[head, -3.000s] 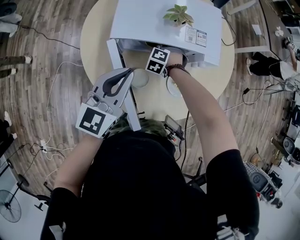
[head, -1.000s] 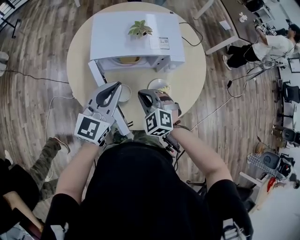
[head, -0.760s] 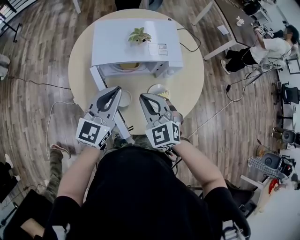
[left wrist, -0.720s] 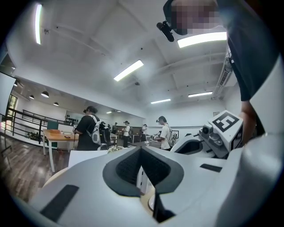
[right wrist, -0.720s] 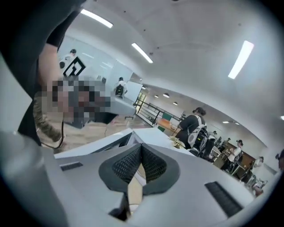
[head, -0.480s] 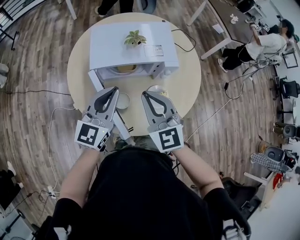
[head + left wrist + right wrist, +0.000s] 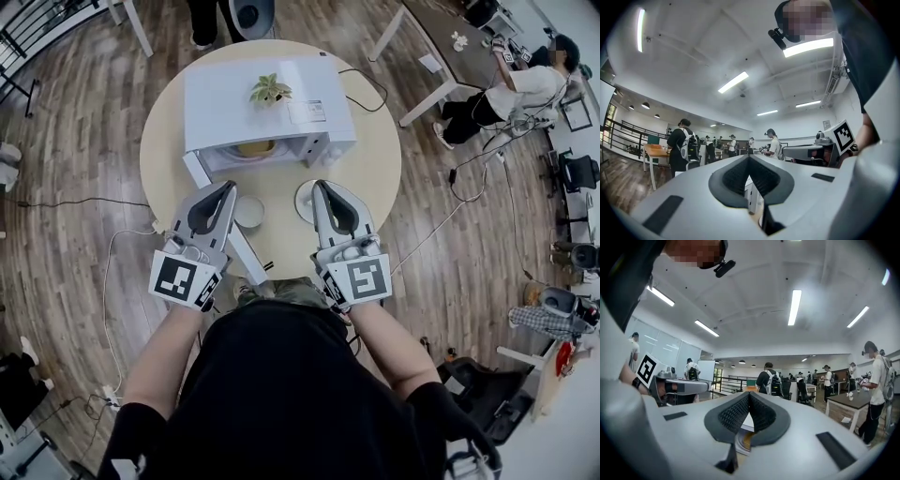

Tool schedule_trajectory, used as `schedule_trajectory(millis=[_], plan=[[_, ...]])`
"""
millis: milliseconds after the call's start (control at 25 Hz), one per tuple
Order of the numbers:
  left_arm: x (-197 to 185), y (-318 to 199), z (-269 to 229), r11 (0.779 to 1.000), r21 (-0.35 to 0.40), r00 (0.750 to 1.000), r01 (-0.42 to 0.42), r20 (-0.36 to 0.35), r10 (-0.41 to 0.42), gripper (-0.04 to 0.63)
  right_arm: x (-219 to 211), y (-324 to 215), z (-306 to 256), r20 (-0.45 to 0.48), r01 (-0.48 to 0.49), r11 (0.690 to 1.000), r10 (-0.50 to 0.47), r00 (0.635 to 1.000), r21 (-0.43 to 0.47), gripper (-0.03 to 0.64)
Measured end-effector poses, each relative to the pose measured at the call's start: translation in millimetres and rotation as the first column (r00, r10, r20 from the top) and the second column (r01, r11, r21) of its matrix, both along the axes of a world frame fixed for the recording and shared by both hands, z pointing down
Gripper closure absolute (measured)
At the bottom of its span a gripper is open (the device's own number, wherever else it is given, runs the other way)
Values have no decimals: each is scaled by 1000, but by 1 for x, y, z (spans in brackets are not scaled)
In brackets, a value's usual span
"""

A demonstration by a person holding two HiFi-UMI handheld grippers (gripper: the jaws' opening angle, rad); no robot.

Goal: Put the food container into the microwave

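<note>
Round pale table (image 7: 377, 173) ctr frame, on plank floor (image 7: 80, 159). Small potted plant (image 7: 269, 90) toward far side. White plate (image 7: 304, 200) and round white dish (image 7: 249, 212) nearer, side by side, apart. Black cable (image 7: 56, 202) and white cable (image 7: 111, 272) trail across floor at left. Seated person (image 7: 520, 89) by desk (image 7: 441, 37) far right; railing (image 7: 37, 23) far left. Bkgd: people w/ backpacks (image 7: 680, 145) (image 7: 767, 379) standing under ceiling strip lights (image 7: 793, 307).

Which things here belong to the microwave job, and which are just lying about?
Job in hand:
microwave, its open door, food container inside it, left gripper and right gripper, both shut and empty.

Lying about:
potted plant on the microwave, small round dish, plate.
</note>
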State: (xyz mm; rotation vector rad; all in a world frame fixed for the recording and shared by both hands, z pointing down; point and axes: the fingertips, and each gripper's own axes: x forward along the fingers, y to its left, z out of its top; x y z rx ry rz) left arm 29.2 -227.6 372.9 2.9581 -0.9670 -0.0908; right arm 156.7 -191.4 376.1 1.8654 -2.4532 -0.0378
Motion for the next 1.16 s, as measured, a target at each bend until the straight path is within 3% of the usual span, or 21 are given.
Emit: schedule_trajectory(millis=[440, 1160], plan=[[-20, -5, -8, 999, 3, 999, 35, -26, -35, 577, 17, 3, 3, 28, -91, 996, 91, 995, -6, 603], [-29, -7, -11, 999, -4, 998, 47, -40, -48, 577, 19, 5, -3, 13, -102, 995, 102, 995, 11, 603]])
